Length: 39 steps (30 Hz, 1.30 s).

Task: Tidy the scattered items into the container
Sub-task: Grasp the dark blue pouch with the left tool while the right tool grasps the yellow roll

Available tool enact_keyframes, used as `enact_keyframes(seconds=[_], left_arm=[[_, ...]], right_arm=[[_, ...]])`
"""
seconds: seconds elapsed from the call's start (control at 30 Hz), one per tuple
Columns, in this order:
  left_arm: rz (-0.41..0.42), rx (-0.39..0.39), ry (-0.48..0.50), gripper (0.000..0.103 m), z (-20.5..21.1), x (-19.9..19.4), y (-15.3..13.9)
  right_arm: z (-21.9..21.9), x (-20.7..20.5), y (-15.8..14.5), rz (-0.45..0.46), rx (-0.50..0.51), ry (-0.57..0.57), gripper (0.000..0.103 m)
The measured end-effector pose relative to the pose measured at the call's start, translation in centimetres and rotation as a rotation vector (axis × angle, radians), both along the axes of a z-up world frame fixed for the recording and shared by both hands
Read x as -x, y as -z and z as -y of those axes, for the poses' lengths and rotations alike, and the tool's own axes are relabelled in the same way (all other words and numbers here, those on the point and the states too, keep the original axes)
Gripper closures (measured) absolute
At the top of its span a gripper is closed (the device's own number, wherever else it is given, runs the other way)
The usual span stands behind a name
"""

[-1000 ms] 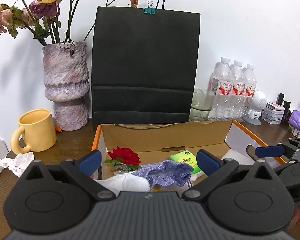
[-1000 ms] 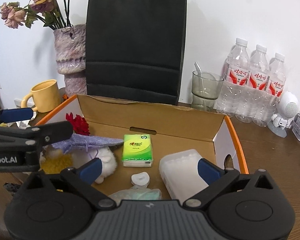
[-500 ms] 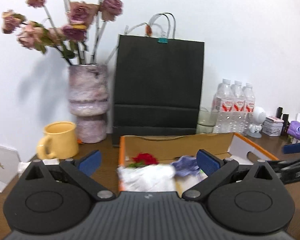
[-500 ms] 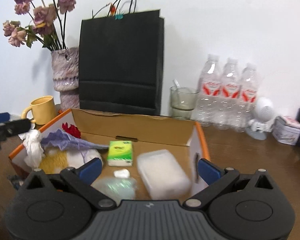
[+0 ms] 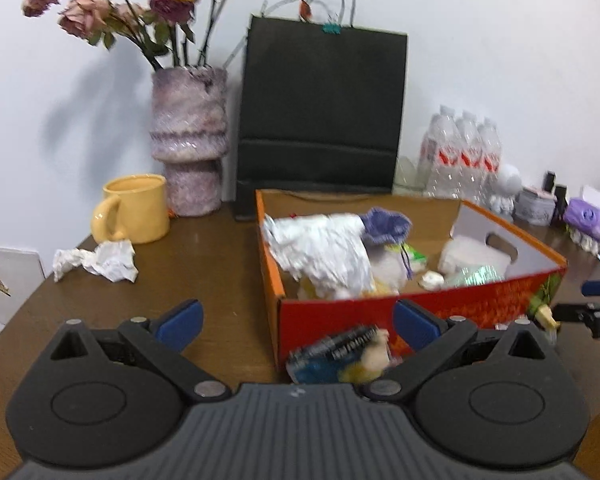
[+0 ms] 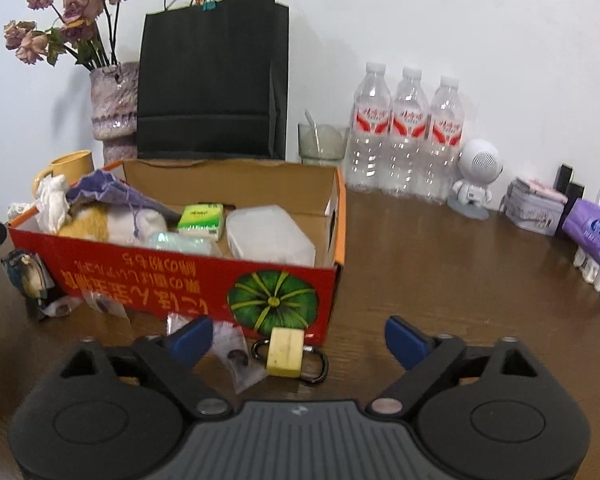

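Both claws pull back from the orange cardboard box [image 6: 196, 280], right claw [image 6: 298, 338] spread but narrowing, empty, nearing the cream padlock [image 6: 285, 353] on the worktop.

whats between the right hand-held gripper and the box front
In the right wrist view, a cream padlock and small clear plastic bags lie on the table between the open right hand-held gripper and the red box.

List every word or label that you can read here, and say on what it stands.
No text can be read for certain.
Box: yellow characters, upside down, blurred.
Water bottles: red labels, too small.
Green tissue pack: print too small.
Purple pack: logo blurred.
Blue packet: white lettering, blurred.
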<state>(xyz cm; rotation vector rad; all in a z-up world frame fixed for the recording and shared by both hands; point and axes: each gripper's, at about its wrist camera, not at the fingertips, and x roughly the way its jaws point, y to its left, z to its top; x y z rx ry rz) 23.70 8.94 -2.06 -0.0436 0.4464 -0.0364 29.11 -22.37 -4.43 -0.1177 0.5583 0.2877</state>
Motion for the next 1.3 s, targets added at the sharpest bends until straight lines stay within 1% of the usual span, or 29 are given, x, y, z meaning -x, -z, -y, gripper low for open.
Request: enact_keyframes(seconds=[0.13, 0.2, 0.23, 0.37, 0.47, 0.5, 0.53, 0.6, 0.63, 0.67, 0.7, 0.77, 0.8, 0.87, 0.9, 0.97, 1.0, 1.07, 1.17, 1.3], left_arm=[[-0.049, -0.009, 0.001, 0.0, 0.5, -0.7, 0.9], [-0.076, 0.003, 0.001, 0.0, 0.6, -1.2, 1.3], [-0.091, 0.009, -0.002, 0.0, 0.7, -1.4, 1.5], [-0.135, 0.026, -0.008, 0.0, 1.2, -2.3, 2.2], [-0.154, 0.037, -0.034, 0.004, 1.1, -2.8, 2.4], [-0.163, 0.045, -0.034, 0.004, 1.0, -3.0, 2.4], [-0.173, 0.05, -0.036, 0.007, 1.0, -3.2, 2.4], [-0.183, 0.059, -0.04, 0.014, 1.1, -3.4, 2.5], [-0.189, 0.066, -0.037, 0.022, 1.1, -3.5, 2.5], [-0.196, 0.076, -0.033, 0.034, 1.1, -3.5, 2.6], [-0.201, 0.081, -0.031, 0.037, 1.0, -3.6, 2.7], [-0.199, 0.07, -0.038, 0.047, 1.0, -3.4, 2.7], [-0.199, 0.069, -0.039, 0.05, 0.8, -3.3, 2.7], [-0.197, 0.072, -0.035, 0.061, 0.6, -3.1, 2.7], [-0.197, 0.07, -0.033, 0.063, 0.6, -3.0, 2.7], [-0.198, 0.068, -0.028, 0.073, 0.5, -2.9, 2.8], [-0.199, 0.066, -0.025, 0.075, 0.4, -2.7, 2.8], [-0.206, 0.073, -0.024, 0.084, 0.2, -2.6, 2.8], [-0.236, 0.121, -0.02, 0.085, -0.3, -2.1, 2.9], [-0.252, 0.14, -0.002, 0.085, -0.2, -1.2, 3.0]], right_arm=[[-0.4, -0.3, 0.7, -0.022, -0.001, -0.007, 0.027], [-0.4, -0.5, 0.9, -0.032, -0.007, -0.008, 0.032], [-0.4, -0.6, 0.9, -0.034, -0.01, -0.007, 0.033], [-0.6, -0.9, 1.2, -0.054, -0.019, -0.005, 0.042], [-0.6, -1.1, 1.3, -0.066, -0.024, -0.002, 0.043], [-0.6, -1.1, 1.4, -0.071, -0.029, 0.001, 0.046], [-0.5, -1.2, 1.4, -0.075, -0.035, 0.002, 0.047], [-0.3, -1.4, 1.4, -0.087, -0.049, 0.004, 0.059], [-0.3, -1.4, 1.5, -0.094, -0.054, 0.005, 0.064], [-0.3, -1.5, 1.5, -0.102, -0.059, 0.005, 0.074], [-0.2, -1.5, 1.6, -0.111, -0.064, 0.002, 0.082], [-0.1, -1.5, 1.7, -0.12, -0.076, 0.002, 0.083], [-0.1, -1.5, 1.7, -0.123, -0.08, 0.003, 0.083], [-0.1, -1.3, 1.7, -0.123, -0.085, 0.0, 0.083], [-0.1, -1.2, 1.7, -0.121, -0.086, 0.0, 0.083], [0.0, -1.1, 1.7, -0.119, -0.087, 0.0, 0.083], [0.0, -1.0, 1.7, -0.117, -0.088, 0.001, 0.083], [0.0, -0.9, 1.7, -0.116, -0.089, 0.004, 0.083], [0.0, -0.9, 1.7, -0.12, -0.091, 0.005, 0.083], [-0.2, -0.7, 1.7, -0.123, -0.09, 0.003, 0.083]])
